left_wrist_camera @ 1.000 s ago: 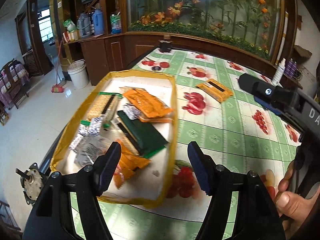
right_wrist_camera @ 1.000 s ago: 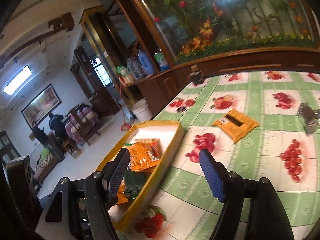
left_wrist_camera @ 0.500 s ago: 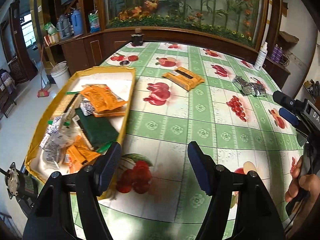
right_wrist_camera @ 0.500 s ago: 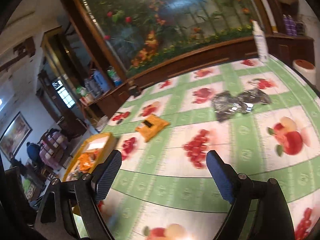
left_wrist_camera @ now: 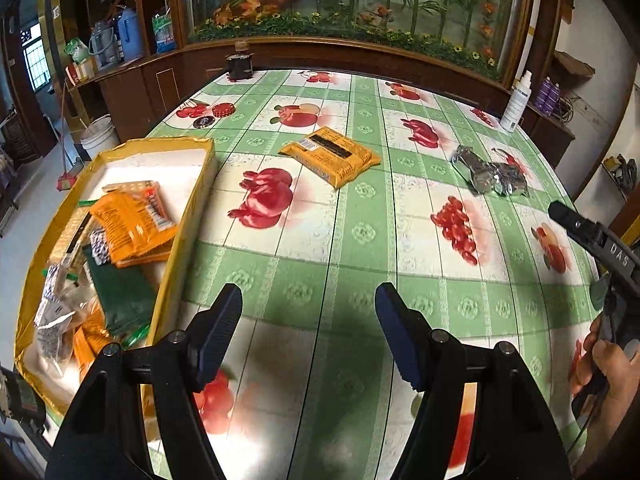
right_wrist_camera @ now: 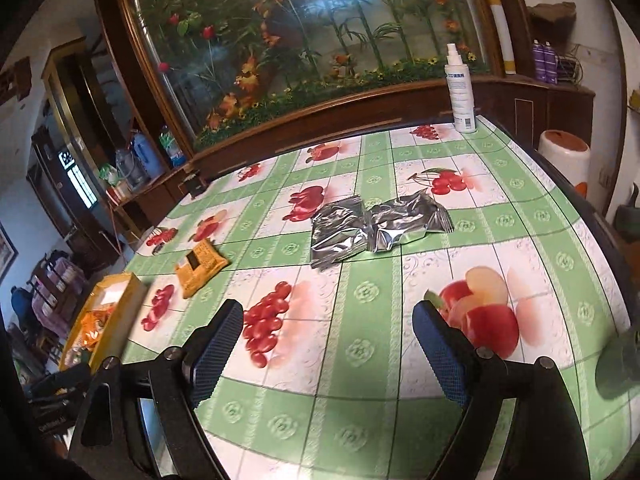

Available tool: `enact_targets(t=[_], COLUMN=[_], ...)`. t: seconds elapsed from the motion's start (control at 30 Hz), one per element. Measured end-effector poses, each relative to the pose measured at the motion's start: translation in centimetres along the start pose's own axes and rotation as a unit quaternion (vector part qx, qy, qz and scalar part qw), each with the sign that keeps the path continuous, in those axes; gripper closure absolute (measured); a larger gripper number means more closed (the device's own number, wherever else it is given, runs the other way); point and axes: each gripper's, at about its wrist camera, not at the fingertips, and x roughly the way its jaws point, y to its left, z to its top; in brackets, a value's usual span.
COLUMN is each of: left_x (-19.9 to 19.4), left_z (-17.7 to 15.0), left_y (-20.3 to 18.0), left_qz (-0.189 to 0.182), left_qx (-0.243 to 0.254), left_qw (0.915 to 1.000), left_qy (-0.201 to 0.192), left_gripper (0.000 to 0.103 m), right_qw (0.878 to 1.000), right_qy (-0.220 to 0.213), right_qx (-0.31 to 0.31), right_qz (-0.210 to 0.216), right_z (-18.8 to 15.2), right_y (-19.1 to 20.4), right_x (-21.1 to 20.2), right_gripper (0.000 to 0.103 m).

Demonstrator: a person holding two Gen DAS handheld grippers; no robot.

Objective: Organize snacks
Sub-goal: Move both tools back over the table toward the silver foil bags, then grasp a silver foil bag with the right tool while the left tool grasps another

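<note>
Both tools hang over the surface [left_wrist_camera: 360, 240], a green-checked cloth printed with fruit, and neither one holds anything. The left tool [left_wrist_camera: 308, 328] has its jaws apart over bare cloth, nothing between them. Just to its left sits the yellow tray [left_wrist_camera: 192, 216], already loaded: orange packs [left_wrist_camera: 128, 224], a dark green pack [left_wrist_camera: 120, 296] and small pale wrappers [left_wrist_camera: 52, 320] piled together inside. Out on the cloth, beyond the tray, a lone orange pack [left_wrist_camera: 332, 156] lies flat, well apart from everything else. Over on the right, the right tool [right_wrist_camera: 328, 352] has its jaws spread wide, only the cloth showing between them. Straight ahead of it, two silver pouches [right_wrist_camera: 372, 228] lie touching each other, crinkled and shiny, between a plum print and a cherry print. The same pouches show at the far right in the left view, with a hand [left_wrist_camera: 604, 372] gripping the right tool's handle at the frame's edge. A white spray bottle [right_wrist_camera: 460, 88] stands upright at the far corner of the surface, near the wooden-framed flower display [right_wrist_camera: 304, 40].
</note>
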Motion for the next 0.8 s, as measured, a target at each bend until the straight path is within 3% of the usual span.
enact_targets(t=[0.27,0.57,0.7,0.8], left_x=[3.1,7.3,7.6,7.6], left_z=[3.9,7.7,7.9,8.0], left_y=[-0.7,-8.2,-10.7,-11.6], left_qz=[-0.001,-0.030,-0.041,-0.029], left_qx=[-0.015,0.028,0.050,0.075], left_qw=[0.9998,0.9987,0.9974,0.9966], left_qy=[0.010,0.030,0.030,0.021], left_gripper=[0.034,0.035,0.035,0.034], right_qw=[0.999,0.999,0.998,0.997], right_qy=[0.009,-0.006,0.000,0.006], right_qx=[-0.038,0.001,-0.008,-0.026], right_qz=[-0.002,-0.052,-0.065,-0.072], right_z=[1.9,5.0,6.3,7.2], right_y=[-0.3,-4.1,-4.3,-4.0], right_x=[3.0,5.6,7.7,9.6], right_gripper=[0.015,0.015,0.015,0.015])
